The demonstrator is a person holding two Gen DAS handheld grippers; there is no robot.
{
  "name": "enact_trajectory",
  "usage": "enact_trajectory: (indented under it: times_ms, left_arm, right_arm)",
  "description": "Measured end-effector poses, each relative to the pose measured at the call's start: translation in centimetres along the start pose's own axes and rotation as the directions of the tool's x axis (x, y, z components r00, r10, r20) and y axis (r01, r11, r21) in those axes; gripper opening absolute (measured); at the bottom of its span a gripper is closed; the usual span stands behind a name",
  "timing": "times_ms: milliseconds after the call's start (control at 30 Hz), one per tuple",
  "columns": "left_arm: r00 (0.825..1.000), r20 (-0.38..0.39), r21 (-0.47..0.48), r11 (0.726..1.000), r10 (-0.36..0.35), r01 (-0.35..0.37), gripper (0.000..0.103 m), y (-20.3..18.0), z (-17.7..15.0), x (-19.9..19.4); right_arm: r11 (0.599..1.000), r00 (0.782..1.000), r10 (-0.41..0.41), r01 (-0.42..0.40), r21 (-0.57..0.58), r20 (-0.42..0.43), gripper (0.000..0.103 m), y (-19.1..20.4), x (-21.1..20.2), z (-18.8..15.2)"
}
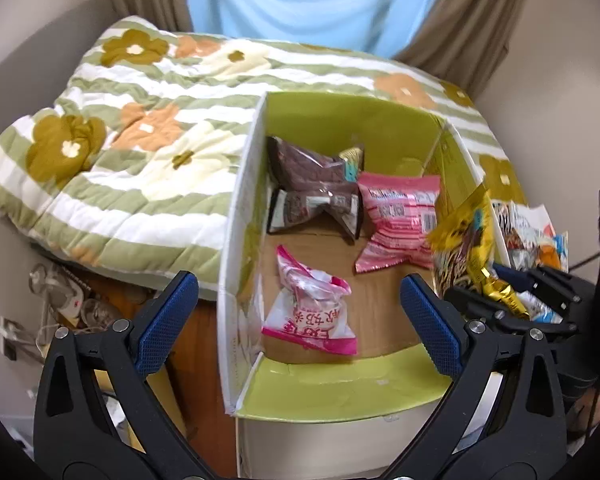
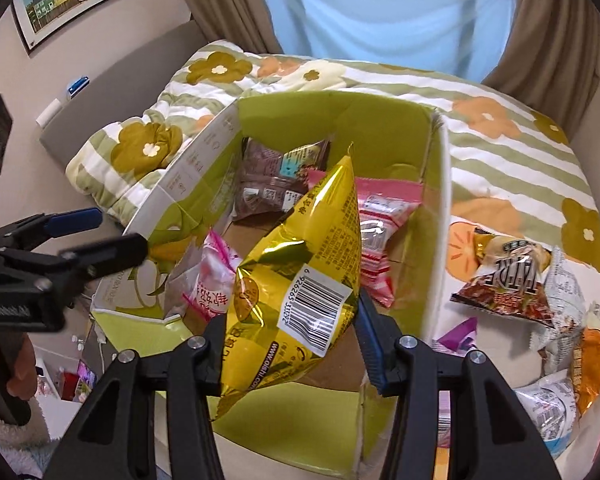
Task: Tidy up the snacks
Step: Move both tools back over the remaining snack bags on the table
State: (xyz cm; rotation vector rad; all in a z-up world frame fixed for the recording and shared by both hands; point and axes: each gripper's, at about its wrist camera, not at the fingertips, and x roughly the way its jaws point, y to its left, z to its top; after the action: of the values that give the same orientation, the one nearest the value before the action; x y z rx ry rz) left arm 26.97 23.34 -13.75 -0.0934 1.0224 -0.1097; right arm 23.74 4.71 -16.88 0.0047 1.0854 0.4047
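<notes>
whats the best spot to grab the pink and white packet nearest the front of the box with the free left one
Take the pink and white packet by its crimped upper end, coming straight down with the open left hand-held gripper. It lies flat on the box floor, apart from the other packets, and that end sticks up a little.

- My right gripper (image 2: 296, 344) clamps a yellow snack bag (image 2: 300, 280) between my fingers.
- Ahead of my fingertips: open green box (image 2: 380, 128), holding brown and pink packets.

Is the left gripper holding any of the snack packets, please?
No, the left gripper stands open and empty above the green-lined cardboard box.
</notes>
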Motion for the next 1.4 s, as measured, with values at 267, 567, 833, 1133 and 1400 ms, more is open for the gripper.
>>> enact_trajectory:
  times_ms: [267,567,833,1133,1400]
  left_arm:
    - [1.000,-0.002,-0.019,1.000,0.017,-0.017,0.100,0.2,-0.8,-0.4]
    - [1.000,0.025,-0.007,1.000,0.000,0.000,0.100,-0.6,-1.0,-1.5]
    - [0.995,0.065,0.042,0.996,-0.080,0.078,0.100,-2.3,-1.0,-2.6]
    - [0.984,0.103,0.134,0.983,-0.143,0.128,0.100,-7.6,-1.2,-4.0]
    - [0.983,0.109,0.174,0.977,-0.147,0.126,0.100,-15.6,-2.4,-4.3]
  right_arm:
    - [0.999,0.999,0.044,-0.043,-0.016,0.022,0.102,0.0,0.0,-0.7]
    - [0.999,0.997,0.023,-0.022,-0.026,0.068,0.102,0.2,-1.7,-1.3]
    - [0.999,0.989,-0.036,0.033,0.023,0.144,0.102,-0.2,-5.1,-2.1]
    - [0.981,0.961,-0.167,0.140,0.133,0.221,0.103,-4.5,-11.4,-3.9]
    - [0.958,0.939,-0.251,0.207,0.196,0.236,0.103,-11.3,-15.5,-6.3]
